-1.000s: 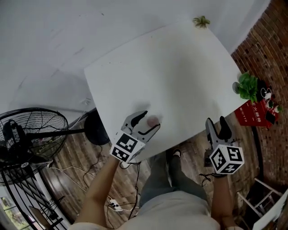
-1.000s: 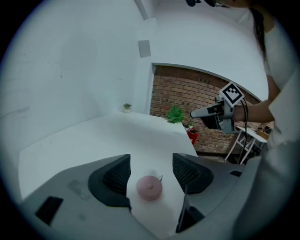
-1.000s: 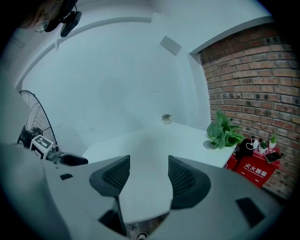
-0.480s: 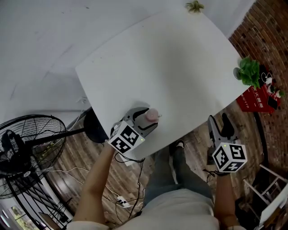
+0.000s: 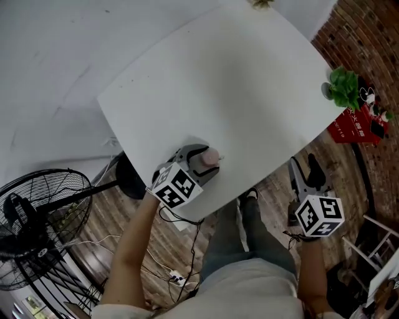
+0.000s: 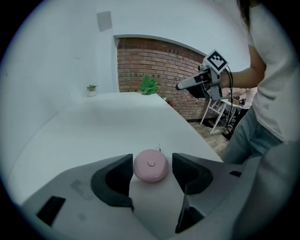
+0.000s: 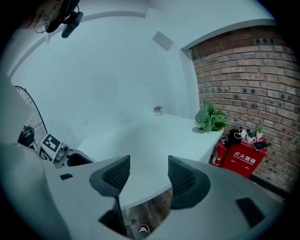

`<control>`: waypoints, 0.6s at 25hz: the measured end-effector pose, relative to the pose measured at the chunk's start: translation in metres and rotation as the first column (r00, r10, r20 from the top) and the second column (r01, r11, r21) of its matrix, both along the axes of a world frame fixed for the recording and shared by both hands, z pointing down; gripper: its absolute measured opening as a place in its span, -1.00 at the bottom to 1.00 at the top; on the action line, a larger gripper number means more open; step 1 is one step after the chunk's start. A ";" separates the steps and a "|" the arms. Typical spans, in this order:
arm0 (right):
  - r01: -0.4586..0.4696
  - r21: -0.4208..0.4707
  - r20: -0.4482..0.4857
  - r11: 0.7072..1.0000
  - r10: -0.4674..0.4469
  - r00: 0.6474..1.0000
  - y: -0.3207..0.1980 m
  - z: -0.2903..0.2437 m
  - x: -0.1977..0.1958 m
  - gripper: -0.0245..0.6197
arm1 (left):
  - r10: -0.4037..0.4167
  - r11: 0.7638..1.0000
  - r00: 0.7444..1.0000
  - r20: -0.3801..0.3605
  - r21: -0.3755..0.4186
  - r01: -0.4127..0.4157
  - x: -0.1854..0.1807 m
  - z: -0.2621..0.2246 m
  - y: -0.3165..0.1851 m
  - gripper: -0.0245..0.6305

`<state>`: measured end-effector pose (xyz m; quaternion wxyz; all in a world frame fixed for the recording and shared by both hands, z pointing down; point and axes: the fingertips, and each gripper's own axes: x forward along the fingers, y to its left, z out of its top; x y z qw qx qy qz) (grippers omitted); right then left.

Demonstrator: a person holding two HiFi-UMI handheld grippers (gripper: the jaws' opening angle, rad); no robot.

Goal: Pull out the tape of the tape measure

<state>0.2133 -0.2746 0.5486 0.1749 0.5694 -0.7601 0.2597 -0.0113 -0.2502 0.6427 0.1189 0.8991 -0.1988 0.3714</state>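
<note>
A small round pink tape measure (image 5: 211, 157) (image 6: 151, 165) lies flat on the white table (image 5: 249, 93) near its front edge, with a thin tab sticking out at its far side. My left gripper (image 5: 206, 164) (image 6: 152, 172) rests low on the table, open, one finger on each side of the case with narrow gaps; I see no firm squeeze. My right gripper (image 5: 302, 168) (image 7: 149, 176) hovers off the table's front right edge above the wooden floor, open and with nothing in it. It also shows in the left gripper view as the right gripper (image 6: 197, 83), at the upper right.
A green potted plant (image 5: 344, 87) (image 7: 211, 118) stands at the table's right edge, and a tiny plant (image 5: 262, 3) at its far corner. A red box (image 5: 352, 128) sits on the floor beside a brick wall. A black fan (image 5: 37, 212) stands at the left.
My left gripper has slid a little further onto the table, so the pink tape measure sits deeper between its fingers. The right gripper has stayed off the table edge, still open.
</note>
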 end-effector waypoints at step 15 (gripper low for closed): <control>-0.040 0.002 0.009 0.999 0.040 0.999 0.002 -0.003 0.002 -0.14 | 0.046 0.999 0.999 0.028 0.007 -0.047 -0.002 0.003 -0.002 -0.24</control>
